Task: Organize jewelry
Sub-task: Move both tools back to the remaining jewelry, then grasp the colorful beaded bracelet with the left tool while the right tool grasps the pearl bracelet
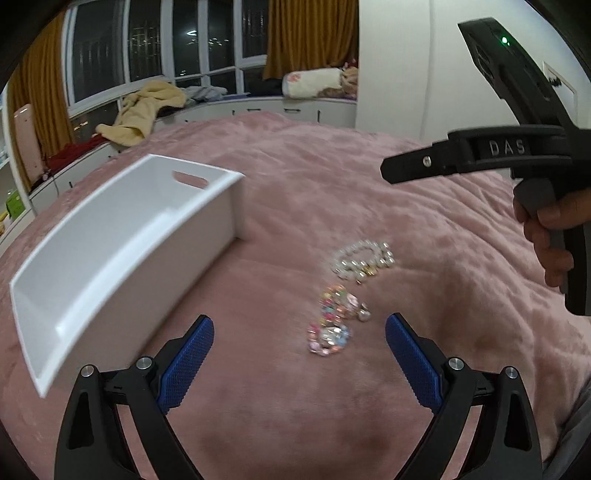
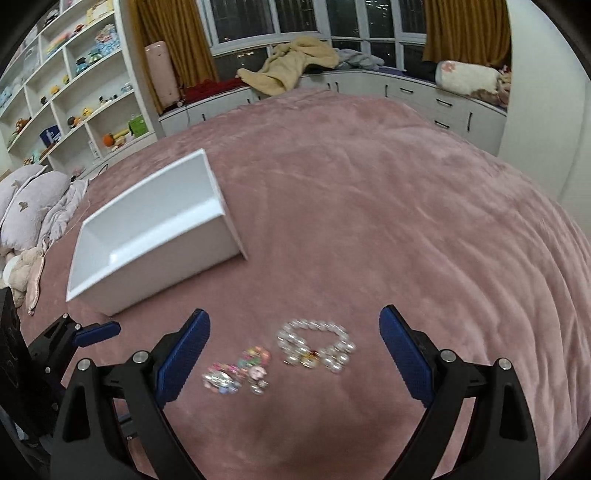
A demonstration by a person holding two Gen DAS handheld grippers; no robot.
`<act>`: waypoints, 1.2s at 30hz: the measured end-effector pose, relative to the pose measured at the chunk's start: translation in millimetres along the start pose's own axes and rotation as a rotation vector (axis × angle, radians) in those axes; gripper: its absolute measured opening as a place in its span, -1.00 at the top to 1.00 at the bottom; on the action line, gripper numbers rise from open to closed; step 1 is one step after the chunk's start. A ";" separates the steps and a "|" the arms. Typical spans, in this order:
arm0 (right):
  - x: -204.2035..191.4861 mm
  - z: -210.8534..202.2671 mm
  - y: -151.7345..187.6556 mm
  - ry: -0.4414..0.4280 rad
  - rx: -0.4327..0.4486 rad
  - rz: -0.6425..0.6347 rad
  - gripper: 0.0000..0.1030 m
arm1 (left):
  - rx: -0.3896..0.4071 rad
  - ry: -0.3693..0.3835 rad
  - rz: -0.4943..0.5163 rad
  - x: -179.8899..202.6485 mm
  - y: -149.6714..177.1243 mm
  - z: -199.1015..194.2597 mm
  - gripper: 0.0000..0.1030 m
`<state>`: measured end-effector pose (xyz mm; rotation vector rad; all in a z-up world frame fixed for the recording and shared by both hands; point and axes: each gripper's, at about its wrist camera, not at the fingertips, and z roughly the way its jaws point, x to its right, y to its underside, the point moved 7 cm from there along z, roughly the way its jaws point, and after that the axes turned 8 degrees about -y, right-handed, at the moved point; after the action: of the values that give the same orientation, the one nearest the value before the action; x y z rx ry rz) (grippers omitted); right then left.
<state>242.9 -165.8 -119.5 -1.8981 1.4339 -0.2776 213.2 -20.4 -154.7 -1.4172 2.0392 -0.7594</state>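
Both grippers gaping wide — left gripper [image 1: 299,354], right gripper [image 2: 294,350], pink bedspread [image 2: 369,206], curtained windows [image 2: 295,18].

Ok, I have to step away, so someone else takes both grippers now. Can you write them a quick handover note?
Left gripper: open, holding nothing, above the colourful bead bracelet.
Right gripper: open, holding nothing, above the pearl bracelet.
Both bracelets lie side by side on the pink blanket, apart from each other.
The white box sits on the blanket beyond them, to the left, with nothing visible inside.
Done: nothing stowed yet.
Left: likely pick up each bracelet and place it in the box.
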 end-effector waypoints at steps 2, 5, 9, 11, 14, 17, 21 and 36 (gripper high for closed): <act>13.3 3.2 9.5 -0.001 -0.010 0.025 -0.78 | -0.013 0.007 0.008 8.4 4.6 6.6 -0.85; 28.6 9.7 22.7 -0.007 -0.018 0.049 -0.78 | -0.041 0.000 0.024 19.6 12.2 23.5 -0.85; 43.4 24.3 30.1 0.000 -0.042 0.059 -0.77 | -0.055 -0.013 0.030 26.9 17.7 41.6 -0.85; 51.7 33.6 32.0 -0.013 -0.045 0.090 -0.72 | -0.062 -0.015 0.027 27.6 18.1 50.9 -0.85; 60.0 47.8 34.4 -0.016 -0.047 0.106 -0.61 | -0.083 -0.013 0.025 29.5 20.2 62.9 -0.84; 67.1 64.0 41.2 0.000 -0.083 0.097 -0.50 | -0.101 -0.017 0.017 31.3 22.8 77.1 -0.84; 70.6 78.2 52.1 0.012 -0.128 0.081 -0.35 | -0.110 -0.021 0.004 33.5 23.8 87.4 -0.76; 54.4 85.9 60.0 -0.053 -0.196 0.016 0.77 | -0.138 -0.007 0.008 36.3 33.4 81.1 0.23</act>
<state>266.2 -185.7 -233.5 -2.0334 1.4853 -0.0809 237.8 -56.7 -238.9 -1.4833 2.1255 -0.6194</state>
